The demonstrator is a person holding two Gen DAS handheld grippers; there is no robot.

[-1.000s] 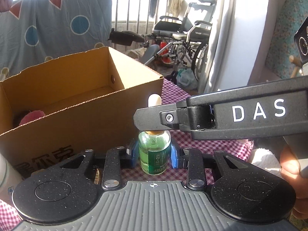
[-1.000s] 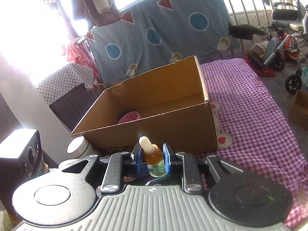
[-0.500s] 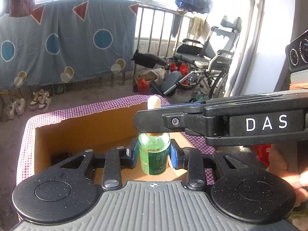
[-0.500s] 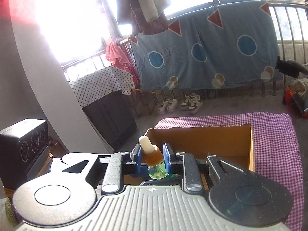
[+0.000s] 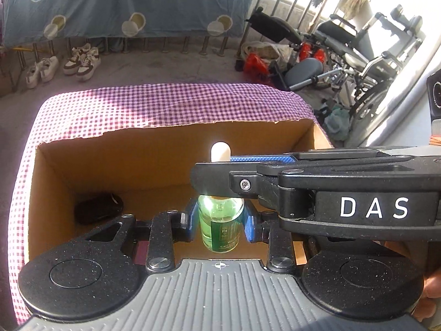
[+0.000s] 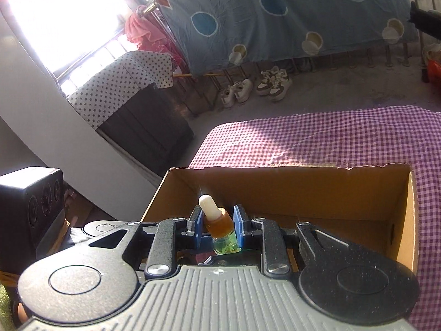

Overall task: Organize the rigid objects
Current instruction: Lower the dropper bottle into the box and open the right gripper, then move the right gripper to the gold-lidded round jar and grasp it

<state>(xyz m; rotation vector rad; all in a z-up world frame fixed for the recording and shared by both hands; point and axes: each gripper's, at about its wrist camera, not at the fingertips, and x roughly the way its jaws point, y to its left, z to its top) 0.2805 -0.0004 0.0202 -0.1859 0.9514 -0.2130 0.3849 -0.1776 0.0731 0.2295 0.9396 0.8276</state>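
A green glass dropper bottle (image 5: 220, 224) with an amber collar and white rubber bulb is held by both grippers above the open cardboard box (image 5: 165, 149). My left gripper (image 5: 220, 224) is shut on the bottle's body. My right gripper (image 6: 217, 227) is shut on its amber collar (image 6: 219, 223); its black arm marked DAS (image 5: 330, 201) crosses the left wrist view. A dark object (image 5: 97, 211) lies in the box's far left corner. The box also shows in the right wrist view (image 6: 303, 184).
The box stands on a purple checked cloth (image 5: 165, 104) over the table. On the floor beyond are pairs of shoes (image 5: 63, 64) and a wheelchair (image 5: 358, 49). A blue sheet (image 6: 289, 13) hangs on railings. A black camera block (image 6: 30, 201) is at the left.
Both grippers have risen with the bottle from table level in front of the box to above its opening, and both views now tilt down into the box.
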